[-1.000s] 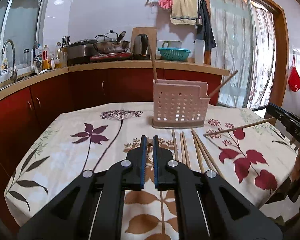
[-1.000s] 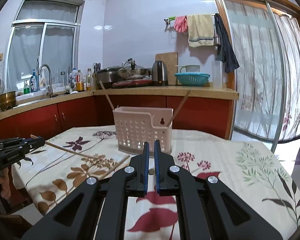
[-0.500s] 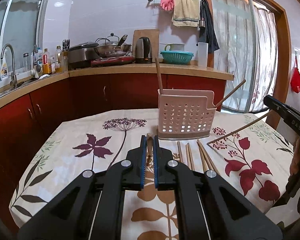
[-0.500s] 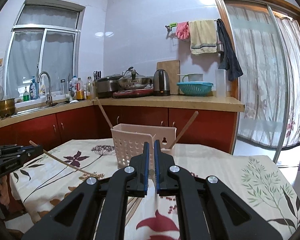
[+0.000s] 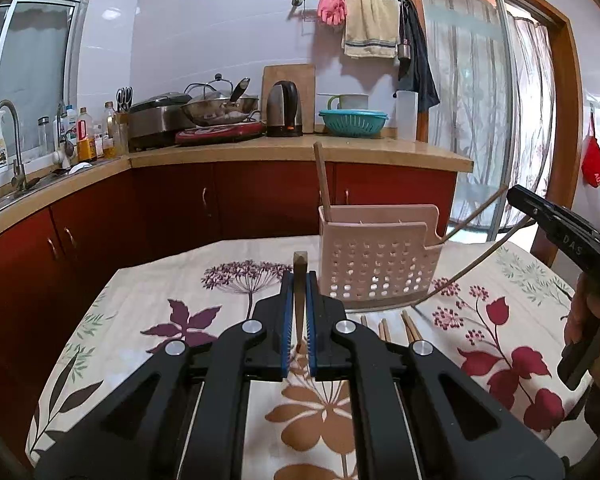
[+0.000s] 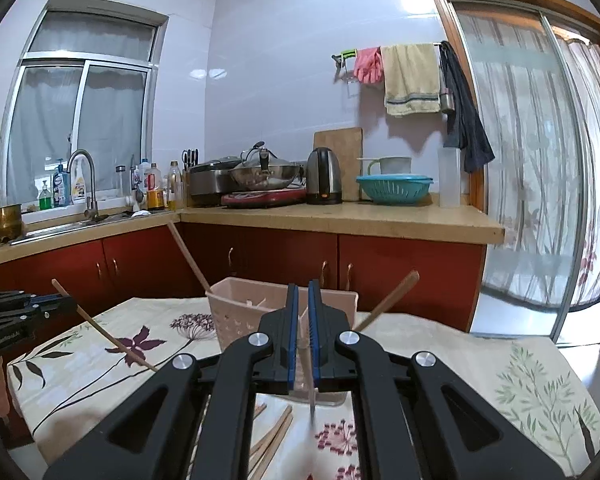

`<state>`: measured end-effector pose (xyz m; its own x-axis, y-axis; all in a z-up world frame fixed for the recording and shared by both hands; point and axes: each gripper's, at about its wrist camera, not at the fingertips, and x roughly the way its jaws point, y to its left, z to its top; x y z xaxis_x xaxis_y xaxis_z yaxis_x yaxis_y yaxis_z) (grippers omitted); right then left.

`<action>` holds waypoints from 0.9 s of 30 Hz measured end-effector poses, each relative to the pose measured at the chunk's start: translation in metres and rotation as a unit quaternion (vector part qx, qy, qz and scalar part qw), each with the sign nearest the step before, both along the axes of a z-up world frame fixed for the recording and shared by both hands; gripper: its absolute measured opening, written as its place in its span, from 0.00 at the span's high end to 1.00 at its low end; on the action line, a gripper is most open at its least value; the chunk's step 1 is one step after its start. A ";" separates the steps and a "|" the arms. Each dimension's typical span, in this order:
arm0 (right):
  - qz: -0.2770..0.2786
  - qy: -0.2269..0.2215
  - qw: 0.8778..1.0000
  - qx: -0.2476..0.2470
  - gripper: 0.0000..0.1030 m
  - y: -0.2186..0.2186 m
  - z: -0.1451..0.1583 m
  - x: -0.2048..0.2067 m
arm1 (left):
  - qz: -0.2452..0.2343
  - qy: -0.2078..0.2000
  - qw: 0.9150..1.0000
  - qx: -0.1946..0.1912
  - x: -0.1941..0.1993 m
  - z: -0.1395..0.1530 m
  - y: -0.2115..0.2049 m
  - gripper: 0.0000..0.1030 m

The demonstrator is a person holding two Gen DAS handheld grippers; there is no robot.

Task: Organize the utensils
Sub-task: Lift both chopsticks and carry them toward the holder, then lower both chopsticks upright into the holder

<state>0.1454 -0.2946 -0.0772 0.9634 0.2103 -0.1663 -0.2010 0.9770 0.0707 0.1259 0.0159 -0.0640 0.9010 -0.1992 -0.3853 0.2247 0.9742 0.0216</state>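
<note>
- Chopstick in left gripper (image 5: 299,280): a wooden stick clamped between the blue pads, its squared end poking up above the fingertips; the right wrist view shows it slanting from upper left down toward the tablecloth.
- Chopstick in right gripper (image 6: 305,364): a thin pale stick pinched between the pads, lower end hanging blurred beneath them; in the left wrist view it runs down-left to just in front of the basket.
- Left gripper (image 5: 299,312): clenched on its chopstick, above the table.
- Right gripper (image 6: 303,320): clenched on its chopstick, close before the basket.
- Basket (image 5: 374,268): pink, perforated, upright on the table; two chopsticks stand in it, one leaning left, one leaning out right.
- Loose chopsticks (image 5: 392,328): several lying on the cloth just in front of the basket.
- Table (image 5: 172,320): covered with a floral cloth.
- Background: red cabinets, counter with kettle (image 5: 284,110).
</note>
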 end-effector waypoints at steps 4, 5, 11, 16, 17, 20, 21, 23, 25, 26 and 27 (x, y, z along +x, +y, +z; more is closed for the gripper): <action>0.002 -0.004 1.000 -0.001 0.94 0.002 0.003 0.012 | -0.003 0.000 1.000 -0.003 0.010 0.002 -0.001 0.94; 0.002 -0.003 1.000 -0.002 0.94 0.003 0.003 0.015 | -0.004 -0.001 1.000 -0.002 0.012 0.002 -0.002 0.94; -0.001 0.011 1.000 -0.005 0.94 0.002 -0.006 0.032 | -0.007 -0.002 1.000 -0.004 0.027 0.003 -0.005 0.94; -0.001 0.016 1.000 0.001 0.94 -0.001 -0.001 0.033 | -0.013 -0.008 1.000 0.004 0.033 0.006 -0.011 0.94; 0.000 0.017 1.000 0.002 0.94 -0.002 0.001 0.033 | -0.014 -0.009 1.000 0.005 0.033 0.008 -0.012 0.94; 0.005 0.020 1.000 0.004 0.94 -0.005 0.010 0.031 | -0.020 -0.014 1.000 0.003 0.033 0.014 -0.013 0.94; 0.007 0.021 1.000 0.006 0.94 -0.006 0.012 0.031 | -0.024 -0.016 1.000 0.002 0.031 0.019 -0.013 0.94; 0.013 0.023 1.000 0.009 0.94 -0.008 0.019 0.028 | -0.030 -0.017 0.999 -0.002 0.030 0.026 -0.014 0.94; 0.018 0.023 1.000 0.011 0.94 -0.011 0.027 0.024 | -0.040 -0.019 0.999 -0.007 0.026 0.037 -0.013 0.94; 0.020 0.022 0.999 0.012 0.94 -0.011 0.031 0.023 | -0.044 -0.022 0.999 -0.008 0.024 0.044 -0.013 0.94; 0.023 0.021 0.999 0.013 0.94 -0.013 0.037 0.021 | -0.049 -0.026 0.998 -0.009 0.021 0.051 -0.013 0.94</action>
